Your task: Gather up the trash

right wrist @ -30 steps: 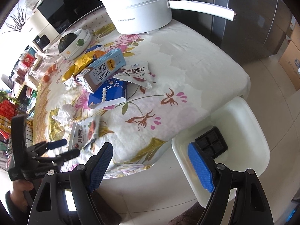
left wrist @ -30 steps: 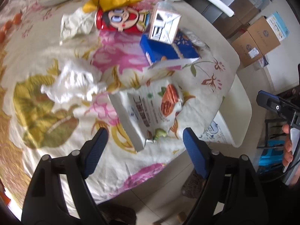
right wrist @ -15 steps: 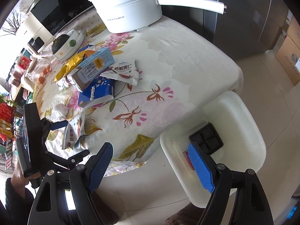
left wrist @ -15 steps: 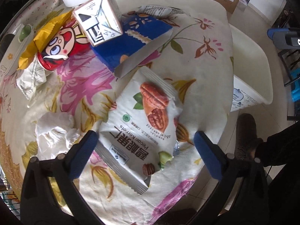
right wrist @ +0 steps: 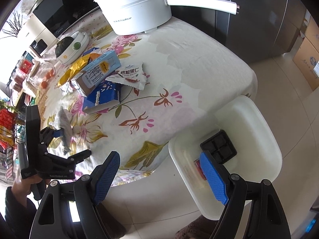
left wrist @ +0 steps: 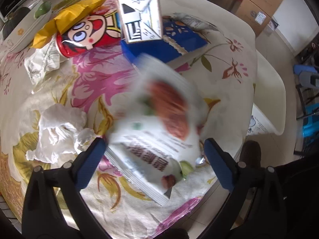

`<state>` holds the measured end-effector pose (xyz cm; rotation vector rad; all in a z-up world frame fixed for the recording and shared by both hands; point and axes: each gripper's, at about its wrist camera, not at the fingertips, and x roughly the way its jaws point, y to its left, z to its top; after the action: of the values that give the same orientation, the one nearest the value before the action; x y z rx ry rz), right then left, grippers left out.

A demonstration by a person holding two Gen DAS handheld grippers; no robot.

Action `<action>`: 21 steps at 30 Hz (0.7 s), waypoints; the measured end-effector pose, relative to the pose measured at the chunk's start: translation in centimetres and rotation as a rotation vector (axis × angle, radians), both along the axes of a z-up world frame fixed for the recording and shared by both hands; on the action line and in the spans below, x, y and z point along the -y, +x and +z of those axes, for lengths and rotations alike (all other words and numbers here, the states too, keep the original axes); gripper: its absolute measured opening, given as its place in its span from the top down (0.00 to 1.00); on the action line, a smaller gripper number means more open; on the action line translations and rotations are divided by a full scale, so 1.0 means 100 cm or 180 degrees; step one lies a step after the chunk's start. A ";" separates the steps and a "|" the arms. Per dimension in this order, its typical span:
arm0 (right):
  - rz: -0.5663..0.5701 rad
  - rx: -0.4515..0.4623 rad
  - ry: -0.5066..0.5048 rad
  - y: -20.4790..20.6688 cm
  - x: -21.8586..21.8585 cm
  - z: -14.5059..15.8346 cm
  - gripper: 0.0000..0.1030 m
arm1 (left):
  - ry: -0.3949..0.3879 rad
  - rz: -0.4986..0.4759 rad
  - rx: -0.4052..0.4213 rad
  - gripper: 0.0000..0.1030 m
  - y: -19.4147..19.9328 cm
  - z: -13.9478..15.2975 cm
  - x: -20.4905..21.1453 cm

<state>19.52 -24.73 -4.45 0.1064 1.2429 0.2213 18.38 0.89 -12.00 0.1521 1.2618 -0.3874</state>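
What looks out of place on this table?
Litter is heaped on the floral tablecloth: a milk carton tipped over on a blue box, a torn snack packet, and a crumpled tissue.

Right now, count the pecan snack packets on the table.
2. One pecan packet lies blurred between the left claw's open fingers; another lies beside the blue box. Clutter may hide more.

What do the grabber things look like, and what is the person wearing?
Each gripper is black plastic with two long fingers tipped in bumpy blue pads. Small silver screws dot the arms. The left gripper has a flat black block on top and small white lettering on its body. The right gripper looks the same. The hand holding the left one comes out of a dark sleeve.
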 end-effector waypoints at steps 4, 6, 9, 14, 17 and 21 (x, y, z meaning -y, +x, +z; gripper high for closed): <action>-0.0001 0.0002 0.0000 0.000 -0.002 0.000 0.18 | -0.0110 0.0190 0.0017 0.21 0.004 0.007 -0.020; 0.0021 0.0002 -0.0010 -0.001 -0.004 0.000 0.19 | -0.0184 0.0264 0.0016 0.23 0.004 0.009 -0.028; 0.0034 -0.0006 -0.0029 -0.001 -0.005 -0.001 0.19 | -0.0191 0.0293 0.0037 0.27 0.004 0.011 -0.033; 0.0027 -0.0003 -0.0041 0.000 -0.007 -0.001 0.18 | -0.0258 0.0369 0.0015 0.33 -0.009 0.017 -0.026; 0.0027 -0.0003 -0.0042 0.001 -0.011 -0.001 0.18 | -0.0327 0.0442 -0.0011 0.38 -0.014 0.022 -0.028; 0.0062 0.0023 -0.0017 0.001 -0.022 0.002 0.18 | -0.0331 0.0545 -0.0039 0.43 -0.022 0.029 -0.036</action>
<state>19.59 -22.54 -4.21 0.0889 1.2378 0.2352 16.16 4.51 -9.14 -0.0467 1.2536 -0.3055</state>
